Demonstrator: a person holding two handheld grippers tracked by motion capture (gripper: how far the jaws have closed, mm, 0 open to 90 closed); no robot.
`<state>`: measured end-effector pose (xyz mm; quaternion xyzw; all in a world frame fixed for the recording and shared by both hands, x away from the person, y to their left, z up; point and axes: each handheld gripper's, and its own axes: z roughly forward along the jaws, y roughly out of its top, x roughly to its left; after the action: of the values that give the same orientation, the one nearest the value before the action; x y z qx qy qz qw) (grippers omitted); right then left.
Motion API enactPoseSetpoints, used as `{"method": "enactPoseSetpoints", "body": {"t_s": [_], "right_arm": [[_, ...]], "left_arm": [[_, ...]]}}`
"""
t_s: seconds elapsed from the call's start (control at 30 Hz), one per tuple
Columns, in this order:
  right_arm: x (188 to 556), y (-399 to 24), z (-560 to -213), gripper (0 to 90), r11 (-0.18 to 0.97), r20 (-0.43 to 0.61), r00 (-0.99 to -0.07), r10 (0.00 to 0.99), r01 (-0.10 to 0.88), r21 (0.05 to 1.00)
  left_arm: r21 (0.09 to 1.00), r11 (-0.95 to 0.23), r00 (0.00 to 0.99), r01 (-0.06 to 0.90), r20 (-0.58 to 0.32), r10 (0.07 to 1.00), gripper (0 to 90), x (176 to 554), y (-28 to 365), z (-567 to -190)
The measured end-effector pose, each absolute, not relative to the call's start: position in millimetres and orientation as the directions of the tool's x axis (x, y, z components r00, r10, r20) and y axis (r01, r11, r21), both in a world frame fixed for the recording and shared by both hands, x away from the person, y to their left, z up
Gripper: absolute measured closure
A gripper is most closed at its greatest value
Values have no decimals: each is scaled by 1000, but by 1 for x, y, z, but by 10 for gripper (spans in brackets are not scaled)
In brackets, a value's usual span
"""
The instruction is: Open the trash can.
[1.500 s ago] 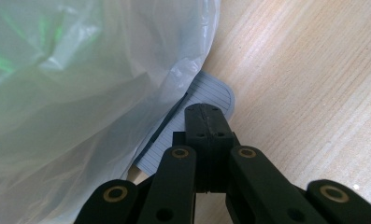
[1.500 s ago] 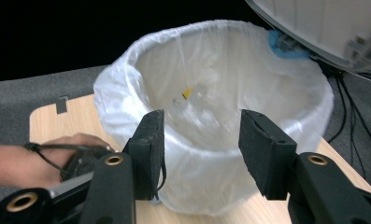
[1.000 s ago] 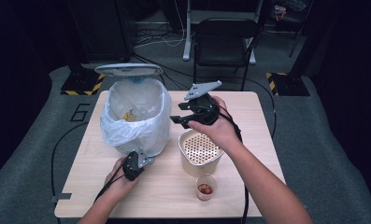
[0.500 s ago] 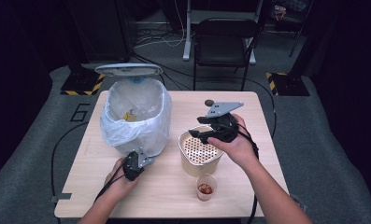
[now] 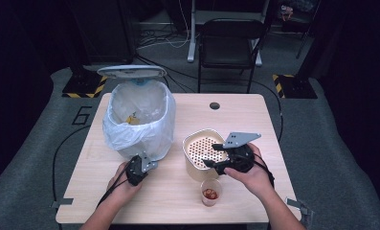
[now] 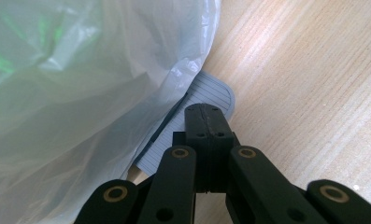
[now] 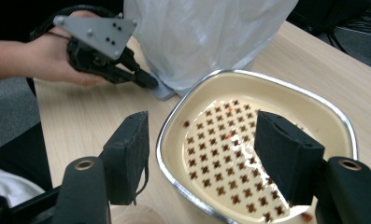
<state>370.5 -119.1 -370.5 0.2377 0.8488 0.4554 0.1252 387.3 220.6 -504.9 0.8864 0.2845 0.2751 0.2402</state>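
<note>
Wooden table point(image 5: 254, 124), dark room. Left: my left gripper point(image 6: 205, 122), jaws pressed together, tip on the bin's pedal point(image 6: 210, 92); it may slide off. Right: my right gripper point(image 7: 199, 154), jaws just opening, straddling the perforated tray's point(image 7: 230, 140) rim; the cup point(image 5: 211, 191) beneath risks a knock.

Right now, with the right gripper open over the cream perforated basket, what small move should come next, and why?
Probably lower the right gripper a little further and close it on the near rim of the cream perforated metal-rimmed basket. Its jaws have just been opening and straddle that rim with nothing pressed between them. The left gripper, shut, presses the grey ribbed pedal of the bag-lined bin, whose lid stands up.
</note>
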Motion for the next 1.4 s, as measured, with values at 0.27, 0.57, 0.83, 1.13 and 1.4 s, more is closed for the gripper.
{"method": "enactPoseSetpoints", "body": {"t_s": [0.27,0.57,0.83,1.13,1.4], "right_arm": [[347,-129,-382,312,457,18,-862,507,286,842],[330,-138,-403,248,471,54,-872,486,314,824],[326,-137,-425,226,510,57,-878,475,328,795],[328,-124,-445,188,559,60,-886,460,341,756],[329,-120,-448,191,562,60,-887,457,341,754]], "left_arm": [[585,-722,686,370,352,637,900,387,221,-505],[583,-723,685,370,354,637,900,387,220,-505],[582,-723,684,372,355,637,900,387,220,-505],[582,-721,685,376,349,639,900,387,220,-505],[580,-726,686,370,357,635,900,387,220,-505]]}}
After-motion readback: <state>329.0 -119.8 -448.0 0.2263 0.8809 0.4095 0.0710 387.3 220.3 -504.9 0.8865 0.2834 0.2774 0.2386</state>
